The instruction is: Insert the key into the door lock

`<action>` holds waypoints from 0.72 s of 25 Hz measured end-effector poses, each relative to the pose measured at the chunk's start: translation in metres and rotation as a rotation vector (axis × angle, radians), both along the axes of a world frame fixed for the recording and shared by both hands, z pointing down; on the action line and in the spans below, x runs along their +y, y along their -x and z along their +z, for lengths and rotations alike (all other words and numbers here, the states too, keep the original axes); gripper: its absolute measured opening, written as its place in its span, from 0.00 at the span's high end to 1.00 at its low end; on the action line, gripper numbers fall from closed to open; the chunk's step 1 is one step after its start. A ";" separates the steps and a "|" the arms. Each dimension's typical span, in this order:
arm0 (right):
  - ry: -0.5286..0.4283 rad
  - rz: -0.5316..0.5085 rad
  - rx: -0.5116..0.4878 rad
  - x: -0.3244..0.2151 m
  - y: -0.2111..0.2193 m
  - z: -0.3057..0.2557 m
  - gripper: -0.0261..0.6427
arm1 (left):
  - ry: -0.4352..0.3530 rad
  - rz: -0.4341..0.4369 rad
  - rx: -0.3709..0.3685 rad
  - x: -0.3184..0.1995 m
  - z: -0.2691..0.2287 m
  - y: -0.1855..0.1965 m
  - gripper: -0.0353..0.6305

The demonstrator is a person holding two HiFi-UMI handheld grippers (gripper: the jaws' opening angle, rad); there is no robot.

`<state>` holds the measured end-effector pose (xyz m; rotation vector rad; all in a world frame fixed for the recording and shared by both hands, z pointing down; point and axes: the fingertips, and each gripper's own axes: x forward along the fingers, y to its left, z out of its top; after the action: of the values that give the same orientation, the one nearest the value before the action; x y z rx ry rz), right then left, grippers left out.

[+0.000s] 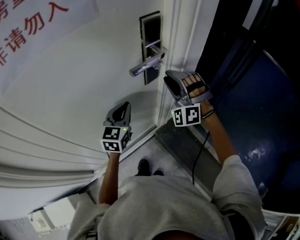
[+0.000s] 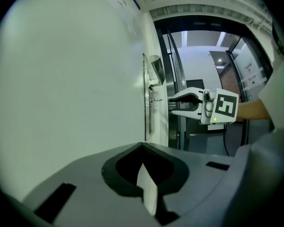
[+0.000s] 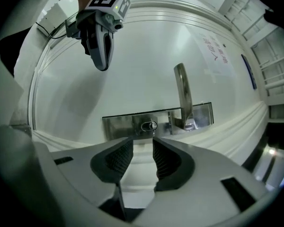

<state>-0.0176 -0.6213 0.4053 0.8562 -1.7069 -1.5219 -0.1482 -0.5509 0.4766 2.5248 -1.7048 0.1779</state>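
Note:
A steel lock plate (image 1: 150,44) with a lever handle (image 1: 147,64) sits on the white door. A small key (image 3: 150,126) sticks out of the keyhole beside the handle (image 3: 182,93); from the side the key (image 2: 155,100) juts from the plate (image 2: 146,103). My right gripper (image 1: 169,78) hovers just off the door edge, level with the key, open and holding nothing (image 3: 142,143); the key lies just past its tips (image 2: 173,103). My left gripper (image 1: 119,111) hangs lower and farther left along the door, shut and holding nothing (image 2: 142,146), apart from the lock.
A white notice with red print (image 1: 25,24) is stuck to the door at upper left. The door frame (image 1: 182,39) runs beside the lock, with dark blue floor (image 1: 260,119) past it. A cable (image 1: 197,154) hangs from the right gripper. Shoes (image 1: 145,166) stand by the threshold.

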 end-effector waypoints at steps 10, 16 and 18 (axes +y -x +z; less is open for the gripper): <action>0.046 0.021 -0.101 0.016 -0.018 0.001 0.92 | -0.008 0.021 -0.010 0.003 -0.003 -0.012 0.92; 0.180 0.052 -0.285 0.021 -0.029 0.001 0.92 | -0.014 0.028 -0.015 0.000 -0.006 -0.014 0.92; 0.227 0.081 -0.359 0.020 -0.042 0.003 0.92 | -0.016 0.035 -0.016 -0.002 -0.007 -0.015 0.92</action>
<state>0.0240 -0.6008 0.4079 1.1106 -2.0262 -1.1418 -0.1328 -0.5528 0.4699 2.5728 -1.6761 0.1882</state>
